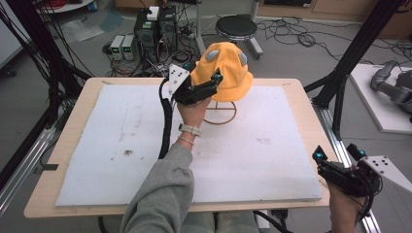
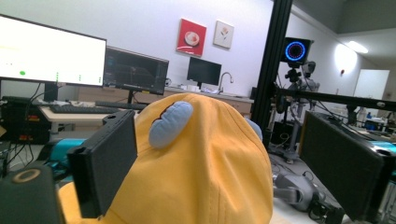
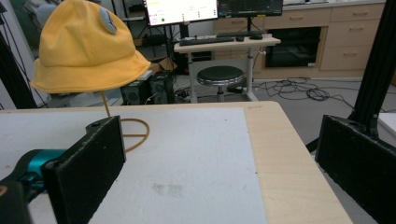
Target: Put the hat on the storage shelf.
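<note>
High view first: nearest me, the right hand-held gripper [image 1: 340, 154] hangs off the worktop's [image 1: 291, 104] right front corner, jaws spread, nothing between them. Beyond the grey sleeve [image 1: 163, 194], the left hand-held gripper [image 1: 216, 77] sits against the near side of the yellow hat [image 1: 223, 68]; its jaws stand apart, and in the left gripper view the crown lies between them with neither pad pressing it. That hat perches on a wire stand [image 1: 220, 112] at the far middle of the white mat [image 1: 145, 145].

yellow hat [image 1: 224, 73], pale blue ears [image 2: 170, 124]
</note>
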